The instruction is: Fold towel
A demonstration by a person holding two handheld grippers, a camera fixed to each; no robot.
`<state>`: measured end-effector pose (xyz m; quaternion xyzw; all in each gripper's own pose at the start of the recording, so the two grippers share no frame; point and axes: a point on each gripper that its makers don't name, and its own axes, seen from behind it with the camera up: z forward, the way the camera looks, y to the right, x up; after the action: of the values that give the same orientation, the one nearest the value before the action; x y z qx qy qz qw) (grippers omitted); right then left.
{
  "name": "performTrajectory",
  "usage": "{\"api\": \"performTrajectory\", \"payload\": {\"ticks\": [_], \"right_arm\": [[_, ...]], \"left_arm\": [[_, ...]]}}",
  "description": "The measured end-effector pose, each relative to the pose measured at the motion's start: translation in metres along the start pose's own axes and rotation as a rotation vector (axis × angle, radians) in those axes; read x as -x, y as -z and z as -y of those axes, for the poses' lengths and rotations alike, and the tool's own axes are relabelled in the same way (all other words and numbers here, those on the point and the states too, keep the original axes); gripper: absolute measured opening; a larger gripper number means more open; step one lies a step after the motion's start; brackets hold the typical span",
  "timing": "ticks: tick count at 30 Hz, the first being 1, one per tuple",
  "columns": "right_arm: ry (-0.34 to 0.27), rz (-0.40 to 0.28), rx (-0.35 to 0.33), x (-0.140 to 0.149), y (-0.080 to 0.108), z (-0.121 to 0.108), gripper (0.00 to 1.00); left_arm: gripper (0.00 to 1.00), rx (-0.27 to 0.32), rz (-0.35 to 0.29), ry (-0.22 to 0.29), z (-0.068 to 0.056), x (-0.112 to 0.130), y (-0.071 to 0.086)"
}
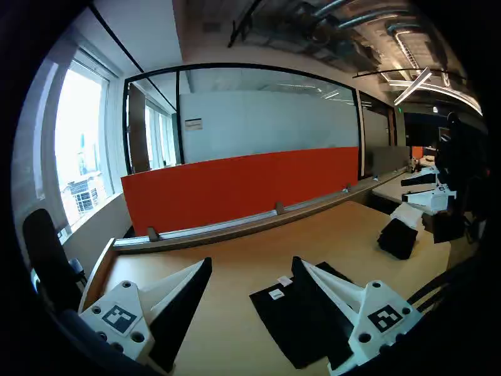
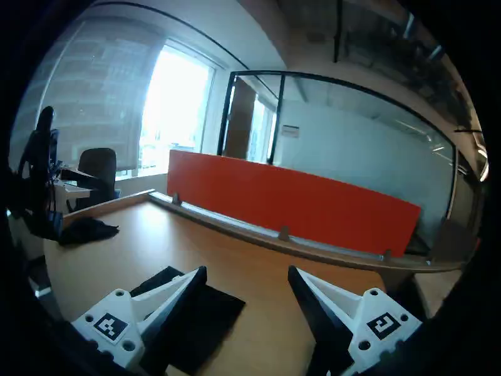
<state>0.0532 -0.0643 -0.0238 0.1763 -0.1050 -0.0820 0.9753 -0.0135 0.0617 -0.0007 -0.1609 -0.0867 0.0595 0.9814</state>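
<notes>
So here's where we're at: the black towel [image 1: 289, 326] is lying flat on the wooden surface [image 1: 250, 238]. In the left gripper view it sits low and right of centre, running under the right-hand finger. In the right gripper view the towel [image 2: 211, 315] pokes out from under the left-hand finger. The left gripper [image 1: 250, 260] and the right gripper [image 2: 246, 269] both have their fingers spread wide with nothing between them, hovering above the wood.

Our take is that the fold hasn't started. To do it well, we'd bring each gripper down on its own corner of one edge, pinch just the top layer, then lift both evenly so the cloth doesn't skew.

The annoying bit is that the near edge and corners of the towel are cut off or tucked behind the fingers, so we can't tell whether it's already doubled over. There's also a dark cloth bundle [image 1: 397, 238] farther along, and the white shape beside it is too small to call.
</notes>
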Motion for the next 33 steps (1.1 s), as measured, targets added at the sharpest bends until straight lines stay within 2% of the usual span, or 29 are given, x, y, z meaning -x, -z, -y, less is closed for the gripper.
{"api": "performTrajectory", "payload": {"ticks": [6, 20, 33], "right_arm": [[0.015, 0.036, -0.044, 0.013, -0.005, 0.013, 1.0], [0.038, 0.127, -0.111, 0.055, -0.011, 0.04, 1.0], [0.039, 0.222, -0.171, 0.116, -0.022, 0.063, 1.0]], "left_arm": [[0.94, 0.043, 0.036, -0.013, -0.01, 0.019, -0.005], [0.94, 0.097, 0.118, -0.034, -0.032, 0.075, -0.018], [0.94, 0.124, 0.229, -0.044, -0.047, 0.146, -0.024]]}}
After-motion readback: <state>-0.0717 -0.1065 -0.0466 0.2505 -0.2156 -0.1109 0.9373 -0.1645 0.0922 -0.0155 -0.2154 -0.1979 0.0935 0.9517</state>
